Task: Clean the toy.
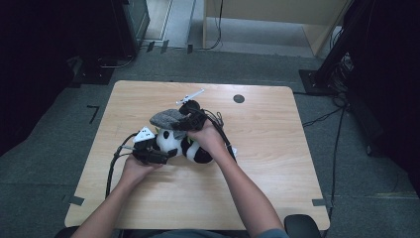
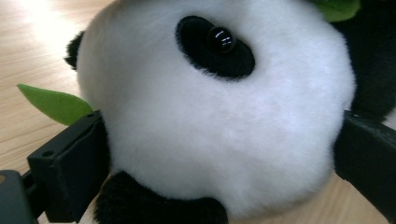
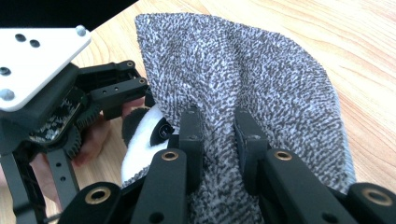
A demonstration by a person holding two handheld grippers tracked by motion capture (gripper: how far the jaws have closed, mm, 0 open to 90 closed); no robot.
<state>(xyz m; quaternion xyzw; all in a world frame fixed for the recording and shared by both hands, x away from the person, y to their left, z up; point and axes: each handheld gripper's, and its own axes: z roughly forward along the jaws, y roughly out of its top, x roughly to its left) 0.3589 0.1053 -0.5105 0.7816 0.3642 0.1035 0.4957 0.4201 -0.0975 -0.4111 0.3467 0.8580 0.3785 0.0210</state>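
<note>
The panda plush [image 1: 185, 145] lies mid-surface. The right claw [image 3: 218, 135] pinches the grey knit hat [image 3: 243, 84] just above its head; the left claw [image 2: 219, 140] stands wide open around the head, not squeezing. Next, probably, the hat must be lowered and pulled over the head.

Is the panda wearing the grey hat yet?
Not yet. The grey hat hangs pinched in the right gripper just above the panda, whose head looks bare.
</note>
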